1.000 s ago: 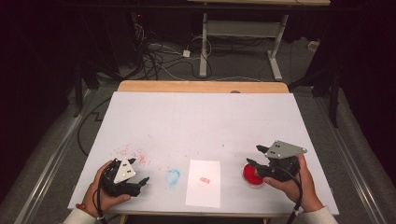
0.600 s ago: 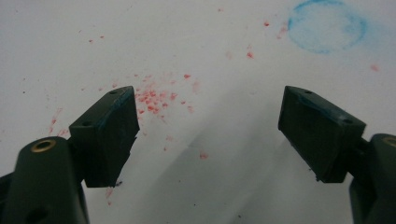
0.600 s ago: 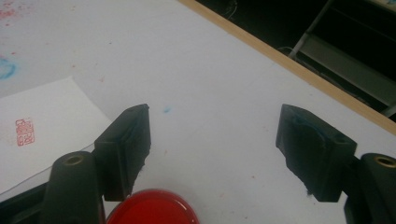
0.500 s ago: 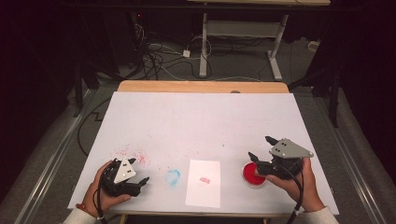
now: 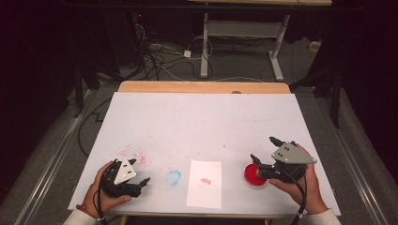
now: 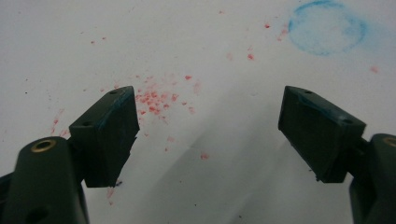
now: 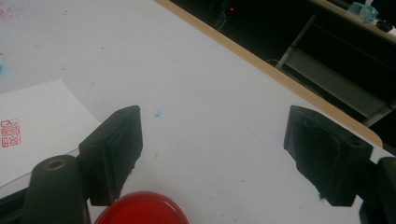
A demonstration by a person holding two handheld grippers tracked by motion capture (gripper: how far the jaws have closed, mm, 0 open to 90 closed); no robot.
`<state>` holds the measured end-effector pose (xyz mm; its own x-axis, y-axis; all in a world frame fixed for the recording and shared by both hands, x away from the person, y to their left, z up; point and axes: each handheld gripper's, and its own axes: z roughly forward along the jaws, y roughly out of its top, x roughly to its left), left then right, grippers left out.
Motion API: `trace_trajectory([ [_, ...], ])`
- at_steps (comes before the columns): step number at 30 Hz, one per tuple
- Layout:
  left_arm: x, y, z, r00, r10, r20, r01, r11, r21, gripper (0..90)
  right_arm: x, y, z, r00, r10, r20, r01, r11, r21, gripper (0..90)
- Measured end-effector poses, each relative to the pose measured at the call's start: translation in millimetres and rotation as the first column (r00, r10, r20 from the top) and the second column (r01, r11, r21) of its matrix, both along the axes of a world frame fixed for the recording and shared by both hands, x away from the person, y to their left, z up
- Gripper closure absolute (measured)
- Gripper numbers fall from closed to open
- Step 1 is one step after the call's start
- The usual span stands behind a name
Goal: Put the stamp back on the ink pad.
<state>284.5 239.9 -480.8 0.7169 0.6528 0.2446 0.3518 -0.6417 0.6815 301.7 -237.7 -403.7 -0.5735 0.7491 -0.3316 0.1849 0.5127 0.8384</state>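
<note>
A red round disc (image 5: 256, 176) lies on the white table cover at the front right, and its rim shows at the bottom of the right gripper view (image 7: 142, 210). My right gripper (image 5: 263, 148) (image 7: 215, 121) hovers just behind and above the disc. Its jaws have just been opening and stand wide apart with nothing between them. A white sheet (image 5: 205, 183) (image 7: 37, 121) with a small red stamp mark (image 5: 205, 180) (image 7: 10, 132) lies left of the disc. My left gripper (image 5: 141, 171) (image 6: 210, 100) rests at the front left, open and empty.
A blue ring stain (image 5: 173, 177) (image 6: 327, 28) marks the cover between the left gripper and the sheet. Red speckles (image 5: 133, 152) (image 6: 156, 100) are scattered by the left gripper. The table's wooden far edge (image 5: 202, 87) borders a dark floor with cables.
The right gripper's jaws stand wider apart than a second ago, and the red disc lies free beside them. The left hand has kept still.
</note>
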Motion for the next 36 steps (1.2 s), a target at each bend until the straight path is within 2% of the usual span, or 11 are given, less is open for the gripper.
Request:
trace_trajectory([
  [10,-0.4,-0.5,0.2,1.0000,0.001,0.003,-0.001,1.0000,0.001,19.3,-6.2,-8.4,-2.9,0.9995,-0.030,-0.005,0.030,1.000,-0.003,19.1],
  [29,-0.7,-0.9,-0.2,1.0000,-0.001,0.004,0.001,1.0000,0.007,19.3,-17.1,-27.9,-16.2,0.9992,-0.039,0.008,0.039,0.999,-0.002,19.1],
  [36,-0.9,-1.0,-0.9,1.0000,0.003,-0.008,-0.003,1.0000,0.001,19.3,-18.6,-35.4,-23.2,0.9986,-0.053,-0.011,0.053,0.999,-0.013,19.0],
])
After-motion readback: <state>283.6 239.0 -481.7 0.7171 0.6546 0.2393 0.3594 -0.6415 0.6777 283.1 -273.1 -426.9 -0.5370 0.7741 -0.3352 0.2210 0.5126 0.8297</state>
